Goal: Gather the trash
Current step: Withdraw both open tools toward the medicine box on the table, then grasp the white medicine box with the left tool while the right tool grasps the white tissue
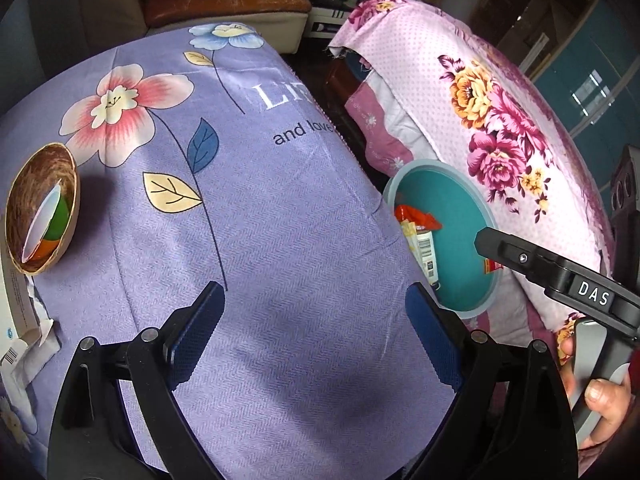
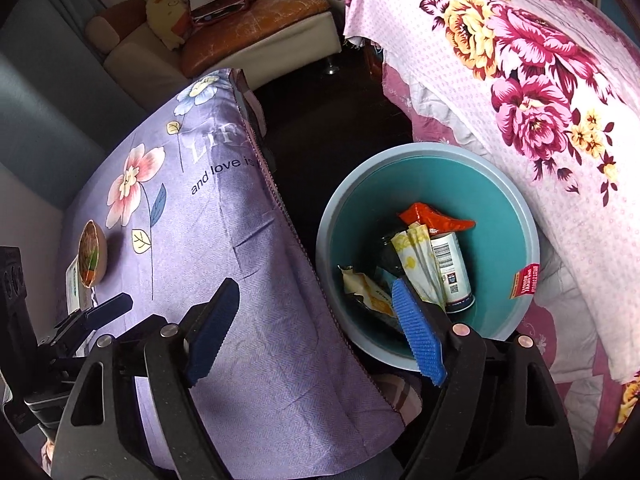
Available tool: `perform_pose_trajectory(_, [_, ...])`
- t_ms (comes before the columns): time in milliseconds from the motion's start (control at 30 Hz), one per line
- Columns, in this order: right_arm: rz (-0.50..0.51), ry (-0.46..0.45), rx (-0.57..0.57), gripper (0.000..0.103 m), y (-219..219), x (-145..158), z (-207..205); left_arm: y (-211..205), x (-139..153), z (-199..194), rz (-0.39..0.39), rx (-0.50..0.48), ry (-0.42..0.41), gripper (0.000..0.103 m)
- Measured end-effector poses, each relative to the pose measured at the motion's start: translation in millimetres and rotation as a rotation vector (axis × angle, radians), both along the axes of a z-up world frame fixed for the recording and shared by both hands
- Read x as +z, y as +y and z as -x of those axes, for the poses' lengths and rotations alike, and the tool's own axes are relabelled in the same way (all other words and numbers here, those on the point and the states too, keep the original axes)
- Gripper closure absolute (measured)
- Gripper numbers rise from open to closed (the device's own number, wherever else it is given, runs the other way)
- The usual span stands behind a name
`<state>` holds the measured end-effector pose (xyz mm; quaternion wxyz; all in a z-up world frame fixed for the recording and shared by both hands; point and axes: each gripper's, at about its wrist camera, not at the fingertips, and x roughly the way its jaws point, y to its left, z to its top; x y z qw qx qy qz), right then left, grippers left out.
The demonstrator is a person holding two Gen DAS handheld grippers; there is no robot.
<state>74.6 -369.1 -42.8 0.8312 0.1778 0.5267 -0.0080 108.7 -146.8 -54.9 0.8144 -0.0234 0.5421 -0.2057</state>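
Observation:
A teal bin (image 2: 496, 208) stands on the floor between the purple-clothed table and a pink-covered bed. It holds a red wrapper (image 2: 434, 216), a white can (image 2: 452, 272) and yellow wrappers (image 2: 418, 264). The bin also shows in the left wrist view (image 1: 452, 208). A brown bowl (image 1: 42, 208) with green, orange and white scraps sits at the table's left, beside torn white packaging (image 1: 20, 312). My left gripper (image 1: 312, 332) is open and empty over the purple cloth. My right gripper (image 2: 316, 332) is open and empty, straddling the table edge and the bin's rim.
The purple flowered cloth (image 1: 280, 208) covers the table. The pink flowered bedding (image 2: 520, 80) rises right of the bin. A sofa with cushions (image 2: 240, 20) stands at the back. The floor gap (image 2: 328, 128) between table and bed is dark.

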Motion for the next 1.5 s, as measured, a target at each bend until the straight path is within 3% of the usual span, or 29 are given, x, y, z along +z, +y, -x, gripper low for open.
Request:
perform_pose_trajectory(500, [0.033,0.009,0.203,0.028,108,13,-23,159,23,2,-0.030,0.278,-0.053,0.011])
perform_pose_trajectory(767, [0.032,0.031,0.310,0.027,163,10,-37,226,9,-1,-0.086,0.413,-0.027,0.011])
perform_pose_trajectory(1167, [0.022,0.059,0.384,0.027,202,0,-57,235,-8,-23,-0.174,0.430,-0.004,0.011])
perform_pose_trajectory(1500, [0.006,0.063,0.412,0.027,222,0,-69,235,-23,-31,-0.194,0.408,0.007,0.037])
